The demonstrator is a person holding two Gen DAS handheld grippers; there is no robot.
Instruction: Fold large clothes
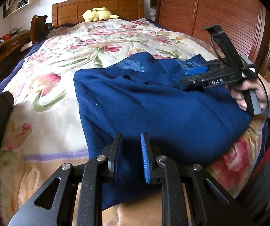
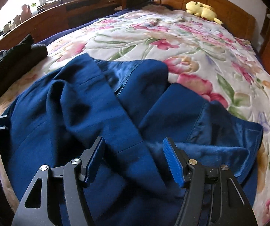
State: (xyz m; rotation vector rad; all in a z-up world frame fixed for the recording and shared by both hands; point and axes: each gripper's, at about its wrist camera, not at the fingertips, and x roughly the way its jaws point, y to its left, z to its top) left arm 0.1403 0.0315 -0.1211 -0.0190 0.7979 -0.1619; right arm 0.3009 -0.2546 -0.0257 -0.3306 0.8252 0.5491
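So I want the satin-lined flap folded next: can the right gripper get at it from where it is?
Probably yes. The right gripper is open just above the blue jacket, and the lined flap lies uncovered just beside it.

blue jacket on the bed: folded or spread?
Partly folded: the blue jacket has a sleeve crossed over its front, lining showing, still rumpled.

Matt blue cloth coat [image 2: 89, 113], shiny lining; plush quilt [image 1: 50, 98]; glossy wood headboard [image 1: 97, 7].
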